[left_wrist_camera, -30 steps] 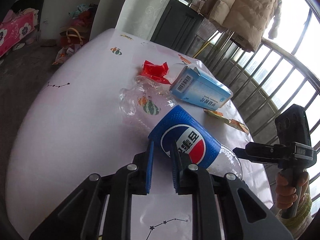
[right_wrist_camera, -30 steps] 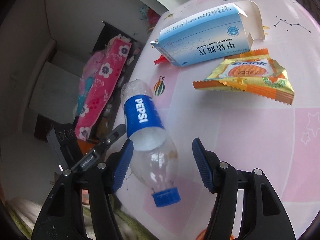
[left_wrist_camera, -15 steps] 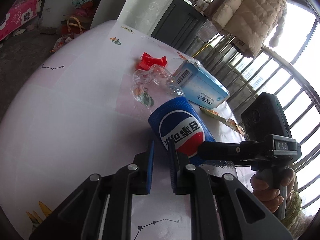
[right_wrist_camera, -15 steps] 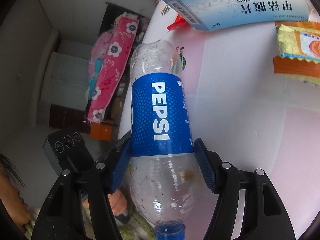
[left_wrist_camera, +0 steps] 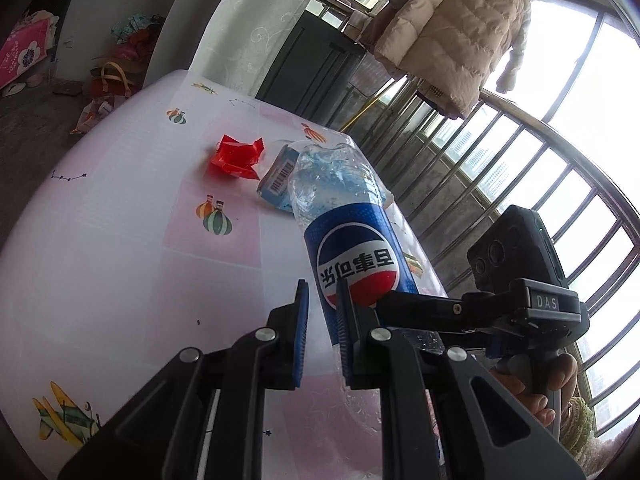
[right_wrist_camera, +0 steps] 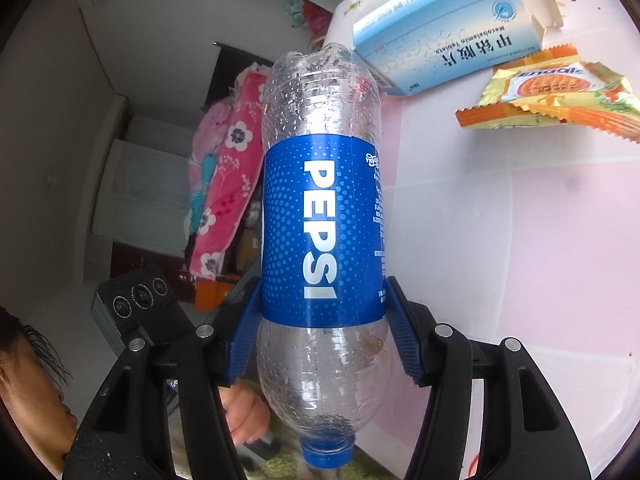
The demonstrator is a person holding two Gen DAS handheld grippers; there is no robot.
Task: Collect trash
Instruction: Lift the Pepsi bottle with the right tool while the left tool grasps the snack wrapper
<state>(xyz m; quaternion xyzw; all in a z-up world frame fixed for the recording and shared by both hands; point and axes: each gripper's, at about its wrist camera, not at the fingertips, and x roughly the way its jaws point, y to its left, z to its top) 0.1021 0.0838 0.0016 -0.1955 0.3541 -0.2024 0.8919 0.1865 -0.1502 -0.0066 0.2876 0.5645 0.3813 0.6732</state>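
Note:
An empty Pepsi bottle (right_wrist_camera: 322, 236) with a blue label and blue cap is clamped between the pads of my right gripper (right_wrist_camera: 322, 332) and held up off the table. It also shows in the left wrist view (left_wrist_camera: 352, 248), standing tilted just right of my left gripper (left_wrist_camera: 322, 320), which is nearly shut and empty. A blue medicine box (right_wrist_camera: 448, 32), a yellow-orange snack wrapper (right_wrist_camera: 552, 96) and a red wrapper (left_wrist_camera: 236, 158) lie on the table (left_wrist_camera: 120, 240).
The right-hand gripper body with its camera (left_wrist_camera: 516, 280) sits close on the right of the left gripper. A balcony railing (left_wrist_camera: 500, 160) and a hanging coat (left_wrist_camera: 452, 28) stand beyond the table's far edge. Bags and pink bedding lie on the floor at left.
My right gripper moved in around the lying bottle, shut on it and lifted it off the table, base up. The left gripper stayed nearly shut.

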